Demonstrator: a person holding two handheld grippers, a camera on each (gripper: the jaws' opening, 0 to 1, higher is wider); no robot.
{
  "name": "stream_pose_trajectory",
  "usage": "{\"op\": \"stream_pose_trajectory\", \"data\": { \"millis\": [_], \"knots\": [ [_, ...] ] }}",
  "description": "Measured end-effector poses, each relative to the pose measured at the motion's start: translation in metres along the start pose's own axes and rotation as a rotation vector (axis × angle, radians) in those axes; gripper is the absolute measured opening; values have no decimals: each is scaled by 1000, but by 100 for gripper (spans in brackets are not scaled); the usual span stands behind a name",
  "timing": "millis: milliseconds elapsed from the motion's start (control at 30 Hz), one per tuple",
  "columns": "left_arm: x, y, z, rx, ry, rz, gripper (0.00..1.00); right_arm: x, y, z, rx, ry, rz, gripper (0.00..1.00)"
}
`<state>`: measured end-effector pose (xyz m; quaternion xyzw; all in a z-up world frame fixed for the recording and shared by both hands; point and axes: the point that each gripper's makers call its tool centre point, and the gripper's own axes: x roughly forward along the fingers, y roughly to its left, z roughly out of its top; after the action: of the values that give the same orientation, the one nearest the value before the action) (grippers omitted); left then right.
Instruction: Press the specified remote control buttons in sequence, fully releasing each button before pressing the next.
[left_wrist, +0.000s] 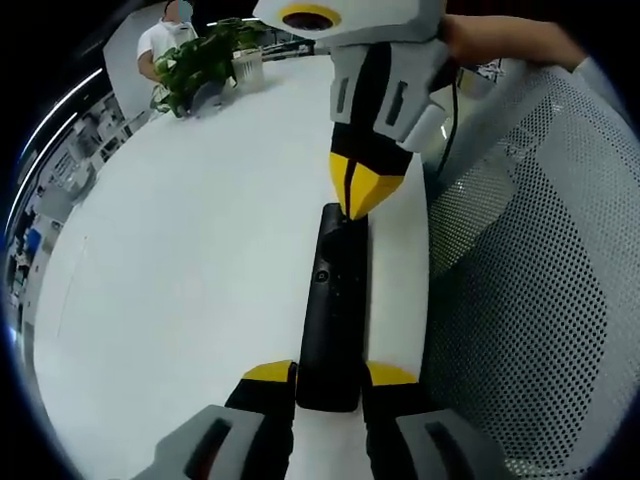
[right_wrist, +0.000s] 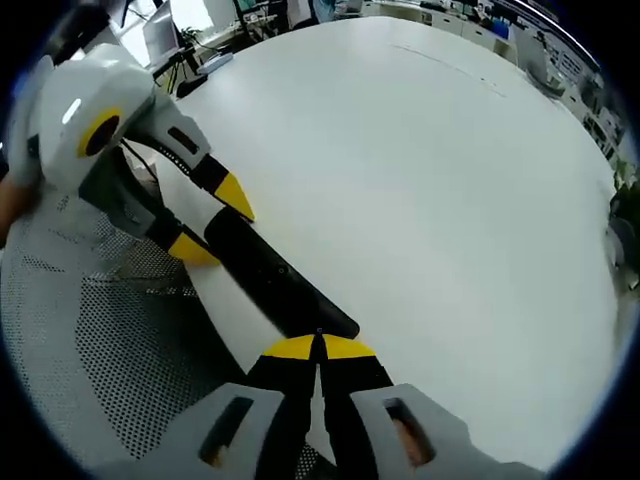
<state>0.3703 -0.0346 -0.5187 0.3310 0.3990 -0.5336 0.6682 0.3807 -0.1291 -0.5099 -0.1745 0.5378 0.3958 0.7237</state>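
Observation:
A long black remote control (left_wrist: 335, 300) lies on the white table (left_wrist: 200, 250) close to its edge. My left gripper (left_wrist: 330, 374) is shut on the remote's near end, one yellow-tipped jaw on each side. My right gripper (left_wrist: 360, 195) comes in from the top of the left gripper view, shut, its joined yellow tips touching the remote's far end. In the right gripper view, my right gripper (right_wrist: 318, 348) rests its shut tips on the remote (right_wrist: 275, 280). My left gripper (right_wrist: 212, 222) clamps the other end at upper left.
A white mesh chair back (left_wrist: 530, 250) stands right beside the table edge and shows again as mesh (right_wrist: 100, 330). A potted plant (left_wrist: 205, 60) and a person (left_wrist: 165, 40) are at the table's far side. Desks and monitors (right_wrist: 200, 40) line the room's edge.

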Motion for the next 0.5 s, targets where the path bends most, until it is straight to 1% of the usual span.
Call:
{"op": "stream_pose_trajectory", "data": {
  "millis": [133, 367, 500],
  "knots": [
    [0, 0, 0, -11, -8, -1, 26, 0, 1, 0, 7, -1, 2, 0],
    [-1, 0, -1, -10, -22, -4, 26, 0, 1, 0, -3, 2, -8, 0],
    [0, 0, 0, -8, -23, -3, 26, 0, 1, 0, 6, 1, -3, 0]
  ]
}}
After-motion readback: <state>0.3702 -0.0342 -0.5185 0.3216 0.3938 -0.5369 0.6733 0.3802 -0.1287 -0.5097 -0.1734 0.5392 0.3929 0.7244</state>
